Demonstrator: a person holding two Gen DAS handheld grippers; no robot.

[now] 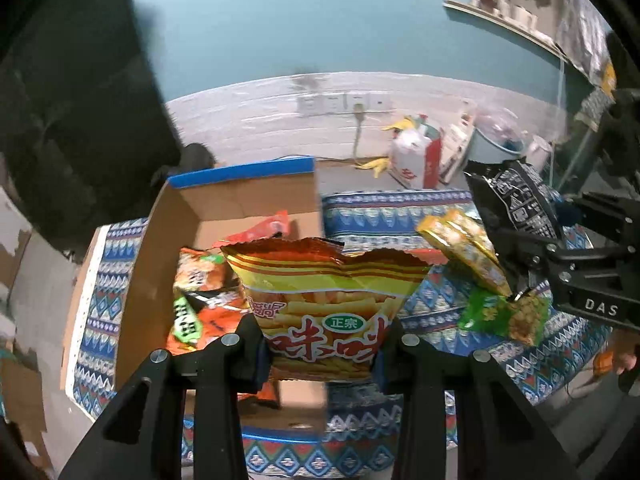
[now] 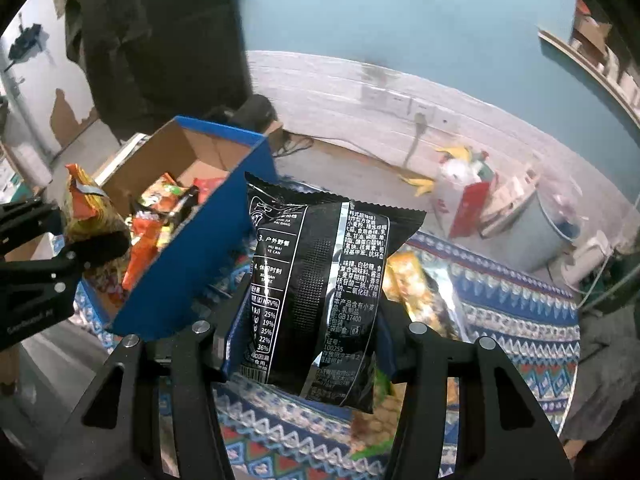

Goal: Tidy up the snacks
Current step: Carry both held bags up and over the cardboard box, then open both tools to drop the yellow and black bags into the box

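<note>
My left gripper (image 1: 322, 340) is shut on a yellow and red fries snack bag (image 1: 324, 300) and holds it over the open cardboard box (image 1: 236, 204), which has blue outer walls (image 2: 192, 256). Orange snack packs (image 1: 200, 300) lie inside the box. My right gripper (image 2: 308, 332) is shut on a black snack bag (image 2: 316, 292), held above the patterned cloth to the right of the box. In the left wrist view the right gripper (image 1: 516, 256) and black bag (image 1: 520, 204) appear at the right. The left gripper with its bag (image 2: 88, 216) shows at the left of the right wrist view.
A yellow snack pack (image 1: 464, 248) and a green one (image 1: 508, 316) lie on the blue patterned cloth (image 1: 400, 208). Another yellow pack (image 2: 420, 296) lies behind the black bag. A white and red bag (image 1: 416, 156), banana peels (image 1: 374, 165) and a grey bucket (image 2: 536, 232) sit near the back wall.
</note>
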